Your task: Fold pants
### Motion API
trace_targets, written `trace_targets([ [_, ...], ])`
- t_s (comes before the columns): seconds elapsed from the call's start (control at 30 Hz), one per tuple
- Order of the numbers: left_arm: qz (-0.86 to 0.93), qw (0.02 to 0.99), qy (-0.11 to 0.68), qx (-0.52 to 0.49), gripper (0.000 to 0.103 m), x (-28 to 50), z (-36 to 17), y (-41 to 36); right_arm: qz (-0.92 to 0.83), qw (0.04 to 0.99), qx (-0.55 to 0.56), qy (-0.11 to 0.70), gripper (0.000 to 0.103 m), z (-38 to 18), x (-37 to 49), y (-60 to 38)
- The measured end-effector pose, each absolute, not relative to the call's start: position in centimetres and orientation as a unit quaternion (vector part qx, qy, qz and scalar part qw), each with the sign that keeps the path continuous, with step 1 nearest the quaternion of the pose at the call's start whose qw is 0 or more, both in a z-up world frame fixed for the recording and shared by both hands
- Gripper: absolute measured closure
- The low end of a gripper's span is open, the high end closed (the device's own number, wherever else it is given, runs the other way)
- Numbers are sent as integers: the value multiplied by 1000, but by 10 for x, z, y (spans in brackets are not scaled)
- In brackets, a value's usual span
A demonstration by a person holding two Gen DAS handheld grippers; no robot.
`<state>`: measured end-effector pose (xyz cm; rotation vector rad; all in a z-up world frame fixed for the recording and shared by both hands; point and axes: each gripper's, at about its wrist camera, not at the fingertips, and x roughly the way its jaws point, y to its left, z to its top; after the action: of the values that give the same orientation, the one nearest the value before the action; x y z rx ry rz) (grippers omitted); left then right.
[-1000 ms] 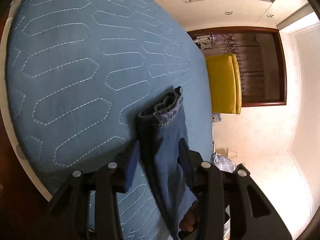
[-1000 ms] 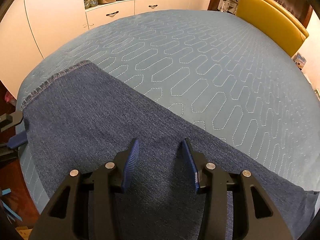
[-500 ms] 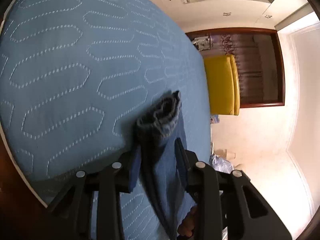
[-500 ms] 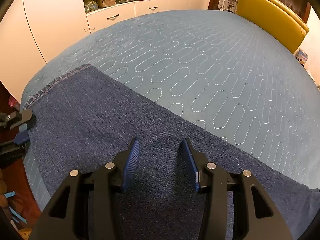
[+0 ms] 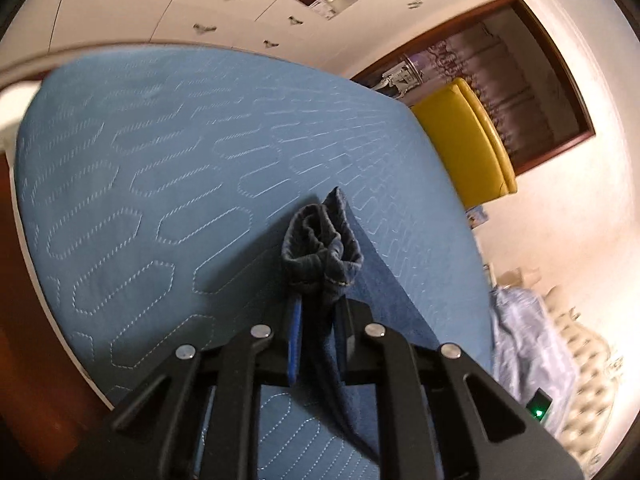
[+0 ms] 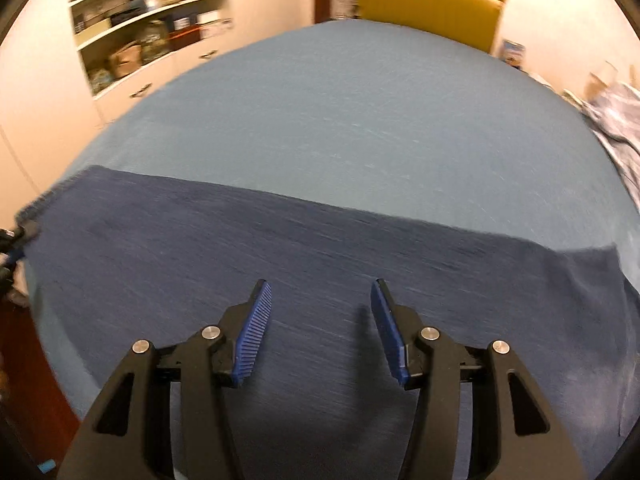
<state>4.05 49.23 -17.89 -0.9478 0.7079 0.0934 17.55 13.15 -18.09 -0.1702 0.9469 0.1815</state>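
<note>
The pants [image 6: 320,264] lie stretched in a long dark denim band across the near part of the blue quilted surface [image 6: 360,120], one end running off toward the right edge and the other gathered up at the left. They look like ordinary jeans: soft enough to drape and crumple, yet thick, fairly heavy, and grippy rather than slick, so I'd expect them to drag on the quilted cloth rather than slide. The hem end [image 5: 322,248] is bunched into a thick roll, and the left tool [image 5: 318,344] is pressed together on the fabric just behind that roll, pinching several layers at once. That seems a sound place to hold, since the stitched hem is stiffer and less likely to slip out. The right tool [image 6: 322,320] hovers over the middle of the leg with its blue pads [image 6: 256,332] spread wide, gripping nothing; whether it touches the denim I cannot tell. A fold would likely want a second hold near the far end. Beyond the surface stand a yellow chair [image 6: 428,4], white cupboards [image 5: 168,20], and a pale rumpled cloth [image 6: 616,120] at the right.
</note>
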Motion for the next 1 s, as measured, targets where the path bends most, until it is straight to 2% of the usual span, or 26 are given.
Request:
trace_targets([
  [0.13,54,840,339,-419,90,44,-164,484,49,883,-57,463,52,-187,193,102],
  [0.23,57,857,339,-385,90,50,-142,472,39,881,-96,461,51,-197,212,109],
  [0.3,59,867,340,-360,90,48,-133,466,32,879,-112,462,42,-204,220,112],
  [0.37,61,880,342,-325,90,49,-119,456,20,878,-143,456,39,-204,221,119],
  [0.6,61,924,333,-176,90,52,-58,385,82,865,3,495,38,-184,214,58],
  [0.83,15,954,291,68,91,53,2,217,150,819,192,520,35,-161,189,-46],
  [0.9,-15,950,276,143,91,48,-3,142,146,816,229,510,34,-150,178,-84],
  [1.0,-60,935,267,227,91,39,-47,40,127,810,279,501,33,-144,158,-145],
])
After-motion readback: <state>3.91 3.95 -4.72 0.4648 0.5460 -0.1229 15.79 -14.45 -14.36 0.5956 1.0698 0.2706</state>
